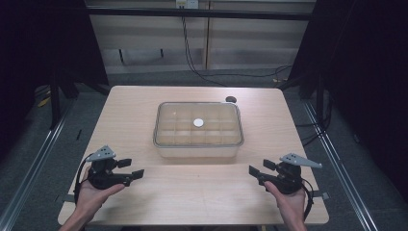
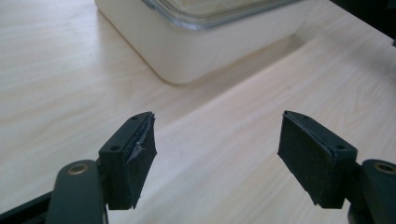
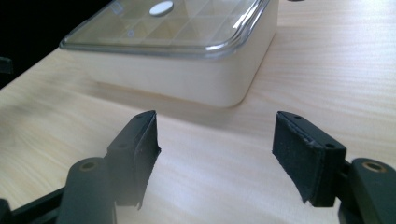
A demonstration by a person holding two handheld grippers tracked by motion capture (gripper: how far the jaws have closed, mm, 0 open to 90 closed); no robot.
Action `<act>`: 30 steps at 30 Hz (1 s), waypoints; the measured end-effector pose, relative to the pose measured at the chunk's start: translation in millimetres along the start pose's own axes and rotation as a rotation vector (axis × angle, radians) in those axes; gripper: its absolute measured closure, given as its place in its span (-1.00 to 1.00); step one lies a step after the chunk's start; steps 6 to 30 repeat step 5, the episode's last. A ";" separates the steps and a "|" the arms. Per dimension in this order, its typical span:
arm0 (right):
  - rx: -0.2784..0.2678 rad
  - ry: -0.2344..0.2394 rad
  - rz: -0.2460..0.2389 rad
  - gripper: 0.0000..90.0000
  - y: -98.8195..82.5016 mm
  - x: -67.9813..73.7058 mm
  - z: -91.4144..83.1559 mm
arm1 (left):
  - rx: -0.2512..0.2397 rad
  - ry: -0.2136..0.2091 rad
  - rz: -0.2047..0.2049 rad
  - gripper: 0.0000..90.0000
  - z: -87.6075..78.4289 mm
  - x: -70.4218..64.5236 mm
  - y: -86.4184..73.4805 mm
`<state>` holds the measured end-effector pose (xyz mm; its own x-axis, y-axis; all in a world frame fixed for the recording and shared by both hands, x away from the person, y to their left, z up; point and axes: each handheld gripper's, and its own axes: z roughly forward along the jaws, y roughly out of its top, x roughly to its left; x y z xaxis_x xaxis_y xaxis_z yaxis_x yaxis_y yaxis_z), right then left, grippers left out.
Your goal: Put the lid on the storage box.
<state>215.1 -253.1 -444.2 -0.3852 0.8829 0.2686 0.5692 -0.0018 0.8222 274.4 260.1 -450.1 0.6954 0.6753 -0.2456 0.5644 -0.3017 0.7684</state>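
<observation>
From above, the lidded box (image 1: 198, 130) sits mid-worktop (image 1: 144, 103) between the left tool (image 1: 130, 169) and right tool (image 1: 260, 171), both wide and empty. The right gripper view adds the compartment grid under the lid (image 3: 187, 28)

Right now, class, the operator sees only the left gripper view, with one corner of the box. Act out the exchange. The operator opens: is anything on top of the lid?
Observer: Yes, a small white disc sits at the middle of the clear lid.
Operator: And where is the other tool?
Observer: The right tool is open, low over the table off the front right corner of the box, not touching it.
</observation>
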 end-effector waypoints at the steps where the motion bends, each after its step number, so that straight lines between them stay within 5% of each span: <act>1: 0.006 0.001 -0.002 -0.32 -2.7 0.5 -1.7 | 0.008 0.010 -0.011 -0.40 -1.3 -1.1 -4.4; 4: 0.019 0.008 0.001 -0.32 -10.1 -3.1 -5.2 | 0.036 0.002 -0.060 -0.41 -5.3 -3.9 -16.0; 30: 0.019 -0.001 0.011 -0.33 -12.5 -6.1 -5.5 | 0.036 0.024 -0.043 -0.41 -6.2 -5.5 -19.1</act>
